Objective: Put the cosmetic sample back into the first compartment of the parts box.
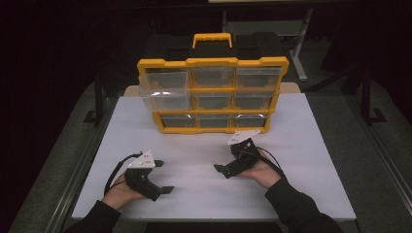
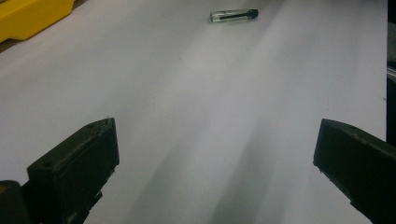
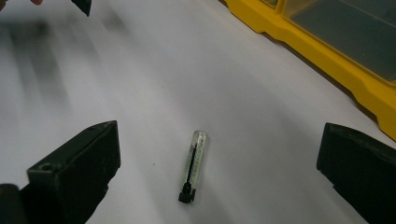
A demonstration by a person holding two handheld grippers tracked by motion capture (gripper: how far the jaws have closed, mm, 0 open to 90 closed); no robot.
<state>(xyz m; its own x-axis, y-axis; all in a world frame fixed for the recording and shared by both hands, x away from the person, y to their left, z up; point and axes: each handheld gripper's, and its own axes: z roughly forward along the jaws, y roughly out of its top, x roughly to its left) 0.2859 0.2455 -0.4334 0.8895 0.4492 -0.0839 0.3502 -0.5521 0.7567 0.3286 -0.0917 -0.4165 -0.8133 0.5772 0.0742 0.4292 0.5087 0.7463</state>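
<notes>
One small clear tube lies flat on the white table, in front of the yellow drawer organizer. The tube is a transparent cylinder with a rounded closed end, a black cap at the other end, and a thin dark rod running along its inside. In the right gripper view it lies between the two black jaws, nearer the left one, cap end toward the camera, touching neither jaw. In the left gripper view the tube appears far ahead, lying crosswise on the table, well apart from that gripper's jaws.

The right gripper is held low over the table near the organizer's lower right corner, jaws spread wide and pointing toward the table's centre. The right hand grips it from behind, forearm entering from the bottom edge. The left gripper rests low at the near left of the table, jaws spread wide, nothing between them. The left hand holds it from behind.
</notes>
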